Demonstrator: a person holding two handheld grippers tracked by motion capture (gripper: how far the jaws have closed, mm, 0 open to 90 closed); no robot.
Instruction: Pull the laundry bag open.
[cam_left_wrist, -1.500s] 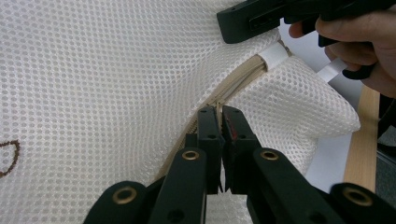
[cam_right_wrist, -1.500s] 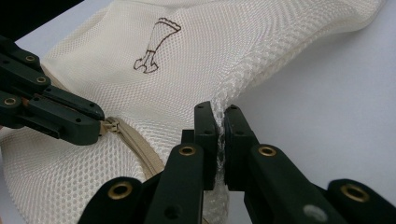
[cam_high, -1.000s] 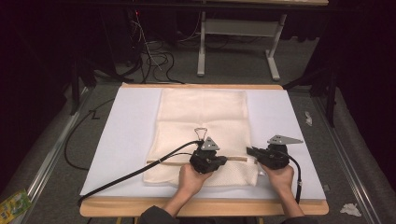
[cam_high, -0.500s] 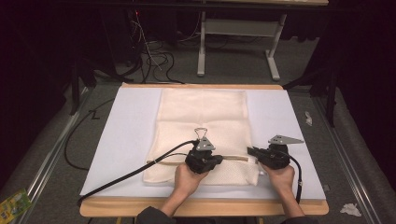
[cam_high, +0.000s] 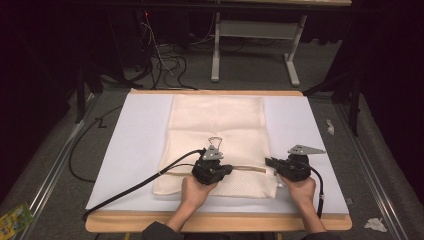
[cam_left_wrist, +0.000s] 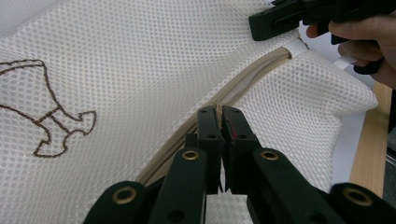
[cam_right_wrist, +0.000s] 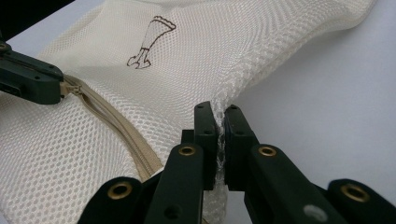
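A cream mesh bag (cam_high: 220, 125) lies flat on the white table cover (cam_high: 135, 150). Its beige zipper (cam_high: 250, 168) runs across near the front. My left gripper (cam_high: 231, 169) points right along the zipper. In the left gripper view its jaws (cam_left_wrist: 220, 114) are shut over the zipper (cam_left_wrist: 252, 77), apparently on the pull. My right gripper (cam_high: 267, 162) points left at the bag's right edge. The right gripper view has it (cam_right_wrist: 219, 114) shut on the mesh seam (cam_right_wrist: 233, 79). A brown embroidered figure (cam_right_wrist: 147, 44) marks the bag.
A black cable (cam_high: 135, 187) trails left from the left gripper across the cover. The wooden table edge (cam_high: 215, 222) runs along the front. Beyond the table stand a white frame leg (cam_high: 216, 55) and loose cables (cam_high: 165, 60) on the floor.
The left gripper has slid a little to the left along the zipper, widening the gap to the right gripper. The right gripper has stayed put on the bag's edge.
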